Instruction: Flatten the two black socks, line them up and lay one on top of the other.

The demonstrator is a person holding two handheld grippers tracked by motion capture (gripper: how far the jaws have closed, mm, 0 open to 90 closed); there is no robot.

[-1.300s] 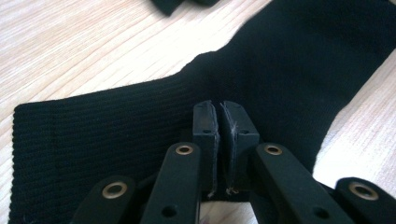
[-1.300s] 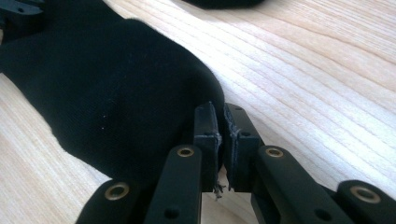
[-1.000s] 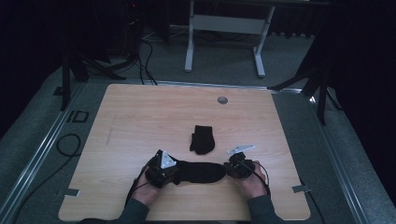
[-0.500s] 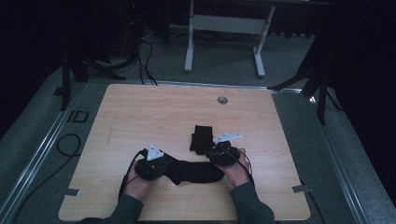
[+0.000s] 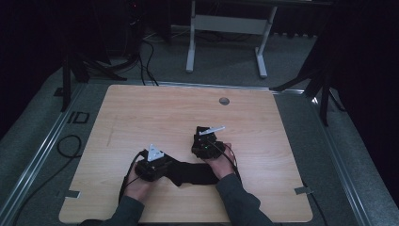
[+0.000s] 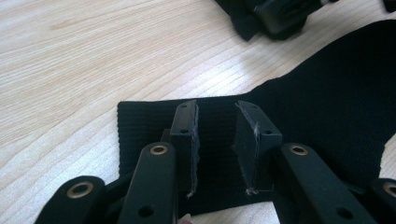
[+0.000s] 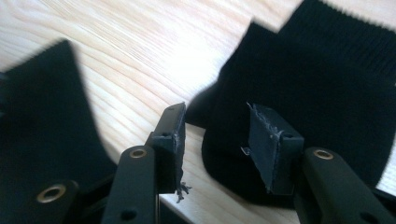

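Now the left gripper (image 6: 217,140) hangs low over the ribbed cuff of the flat black sock (image 6: 327,116), its jaws having just opened; they stand apart with the knit showing between them, the pads clear of the cloth, so the sock is released. It lies spread along the near edge of the wooden table (image 5: 155,113), seemingly smoothed out and left ready to be paired.

The right gripper (image 7: 215,144) has just been opening too. Its jaws straddle the near edge of the second black sock (image 7: 327,79), one pad over bare wood and the other over the cloth; they appear clear of it, though the blur makes this hard to judge. A corner of the flat sock shows at the left of the right gripper view.

From above, the left gripper (image 5: 153,165) sits at the flat sock's (image 5: 195,173) left end, and the right gripper (image 5: 206,143) has left that sock's right end and points at the second sock (image 5: 203,130), which lies just beyond the flat sock toward the table's middle. Probably the next job is to grasp this second sock and bring it over the first. A small round grommet (image 5: 224,100) sits well beyond both socks.
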